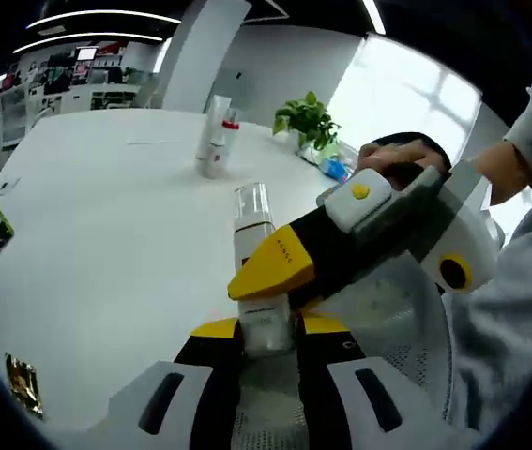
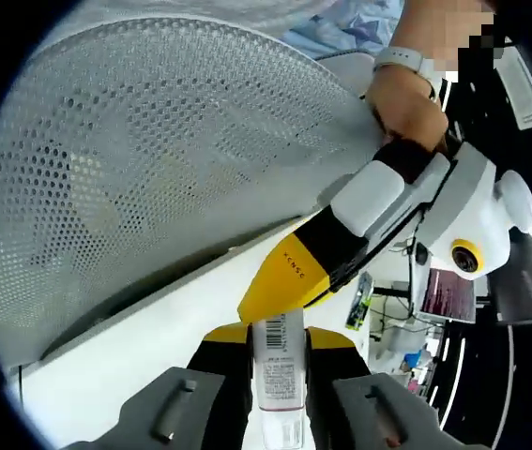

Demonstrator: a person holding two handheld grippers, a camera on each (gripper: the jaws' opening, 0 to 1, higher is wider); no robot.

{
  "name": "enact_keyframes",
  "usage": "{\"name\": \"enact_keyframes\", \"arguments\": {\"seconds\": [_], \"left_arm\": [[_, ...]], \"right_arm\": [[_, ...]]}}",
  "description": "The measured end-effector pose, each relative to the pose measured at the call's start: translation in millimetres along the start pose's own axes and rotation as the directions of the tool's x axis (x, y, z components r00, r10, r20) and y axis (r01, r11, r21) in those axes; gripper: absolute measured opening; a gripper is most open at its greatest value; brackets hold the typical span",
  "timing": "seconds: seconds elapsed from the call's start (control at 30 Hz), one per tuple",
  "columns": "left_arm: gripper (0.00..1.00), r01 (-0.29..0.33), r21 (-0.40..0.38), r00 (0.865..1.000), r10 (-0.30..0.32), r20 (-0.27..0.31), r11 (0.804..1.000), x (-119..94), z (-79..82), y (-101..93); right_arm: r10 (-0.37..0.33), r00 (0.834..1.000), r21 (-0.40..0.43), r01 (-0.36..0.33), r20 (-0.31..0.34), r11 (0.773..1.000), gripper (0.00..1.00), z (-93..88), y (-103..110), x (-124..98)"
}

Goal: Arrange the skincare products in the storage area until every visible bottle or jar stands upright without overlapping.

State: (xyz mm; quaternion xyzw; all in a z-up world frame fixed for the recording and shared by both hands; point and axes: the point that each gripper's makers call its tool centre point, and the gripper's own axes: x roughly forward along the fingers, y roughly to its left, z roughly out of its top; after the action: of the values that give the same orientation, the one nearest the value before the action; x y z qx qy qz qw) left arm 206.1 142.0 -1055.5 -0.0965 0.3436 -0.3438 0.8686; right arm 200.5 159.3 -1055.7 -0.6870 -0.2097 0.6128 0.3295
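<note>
- While both of your grippers meet at one item, the left gripper (image 1: 267,330) has its yellow-tipped jaws closed against the lower body of a white bottle (image 1: 256,246) with a clear cap.
- In the left gripper view, the right gripper (image 1: 275,272) enters from the right, and its yellow tip lies across the front of that bottle.
- Your hand (image 1: 402,155) holds the right gripper at its far end.
- Behind the bottle, a white table (image 1: 97,234) extends away from you. A pair of tall white tubes (image 1: 216,136) stands upright at its far side, with a potted plant (image 1: 308,120) to their right.
- A white perforated basket (image 1: 402,323) sits near you on the right, below the right gripper.
- In the right gripper view, the right gripper (image 2: 280,339) has its jaws closed on the labelled end of a white container (image 2: 280,380); whether this is the same bottle cannot be told.
- The left gripper (image 2: 289,272) enters that view, its yellow tip touching the container's far end.
- The perforated basket (image 2: 144,159) rises just beyond.
</note>
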Motion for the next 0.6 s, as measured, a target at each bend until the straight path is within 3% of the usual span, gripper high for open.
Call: {"name": "enact_keyframes", "arguments": {"seconds": [0.27,0.43,0.6], "left_arm": [[0.16,-0.017,-0.03,0.999,0.016,-0.043,0.999,0.7,-4.1,-2.1],[0.16,-0.066,-0.018,0.995,0.065,-0.082,0.998,4.2,-12.2,5.7],[0.16,-0.089,-0.014,0.993,0.088,-0.078,0.996,2.4,-11.3,9.7]], "right_arm": [[-0.015,1.0,0.077,0.014,0.003,0.997,0.14,-0.2,3.7,-1.3],[0.003,1.0,0.096,-0.003,0.0,0.995,0.14,0.8,10.3,-0.5],[-0.003,1.0,0.158,0.007,-0.021,0.987,0.22,-2.8,18.0,-4.7]]}}
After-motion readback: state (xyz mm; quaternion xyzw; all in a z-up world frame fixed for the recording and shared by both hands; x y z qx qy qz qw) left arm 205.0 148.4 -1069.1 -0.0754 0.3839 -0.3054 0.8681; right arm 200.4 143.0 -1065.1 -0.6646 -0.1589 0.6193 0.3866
